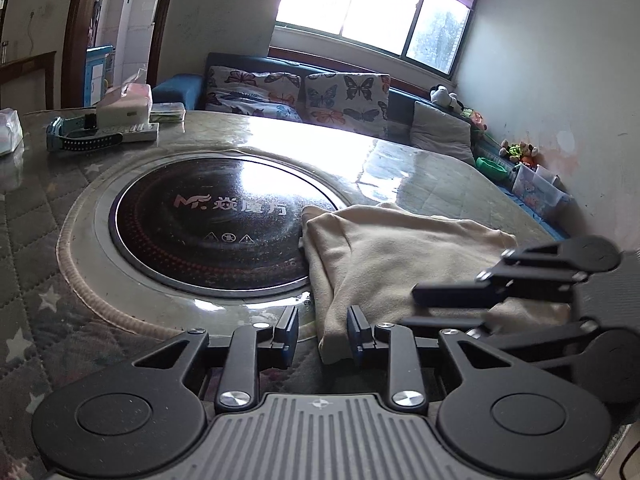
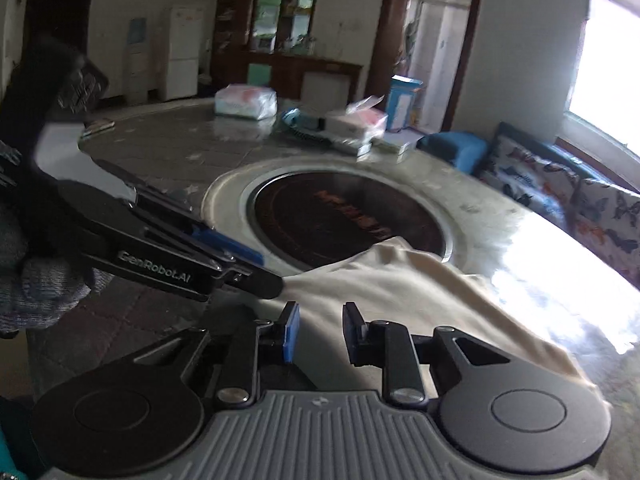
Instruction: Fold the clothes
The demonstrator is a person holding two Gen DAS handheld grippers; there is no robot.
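Note:
A cream-coloured garment (image 1: 404,256) lies folded flat on the table, its far corner over the black round hotplate (image 1: 208,224). My left gripper (image 1: 323,332) is open, its jaws on either side of the garment's near left edge. My right gripper (image 2: 316,330) is open just above the near part of the garment (image 2: 400,300). The right gripper also shows at the right of the left wrist view (image 1: 424,304), low over the cloth. The left gripper shows at the left of the right wrist view (image 2: 260,272), its tips at the cloth's edge.
The large table (image 1: 432,168) has a glossy top over a quilted star cloth. At its far side lie a tissue box (image 1: 124,104), a blue watch (image 1: 68,136) and a plastic packet (image 2: 246,101). A sofa with butterfly cushions (image 1: 300,92) stands behind.

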